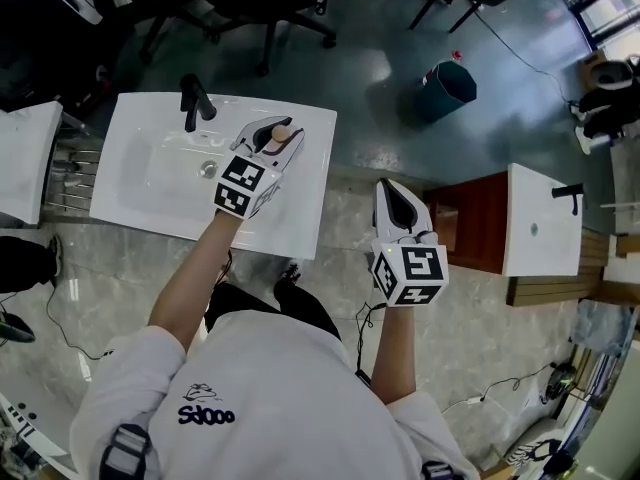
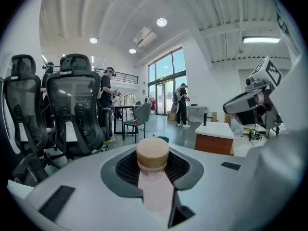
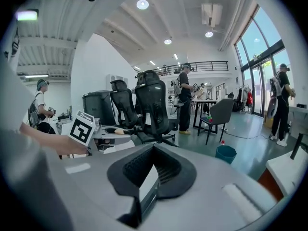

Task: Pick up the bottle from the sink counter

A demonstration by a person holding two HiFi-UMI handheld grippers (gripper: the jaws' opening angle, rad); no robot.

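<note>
A pale pink bottle (image 1: 283, 134) with a tan round cap is held between the jaws of my left gripper (image 1: 272, 138), over the right part of the white sink counter (image 1: 300, 223). In the left gripper view the bottle (image 2: 153, 154) lies lengthwise along the jaws of the left gripper (image 2: 155, 177), with its cap pointing away into the room and no counter showing beneath it. My right gripper (image 1: 393, 193) hangs to the right of the counter, over the floor. The right gripper (image 3: 153, 170) has its jaws closed and holds nothing.
A black faucet (image 1: 193, 101) and a drain (image 1: 208, 168) sit in the basin at the left. A second white sink top on a wooden cabinet (image 1: 540, 218) stands at the right. A teal bin (image 1: 447, 88) and office chairs (image 1: 250, 8) stand beyond. People stand far off.
</note>
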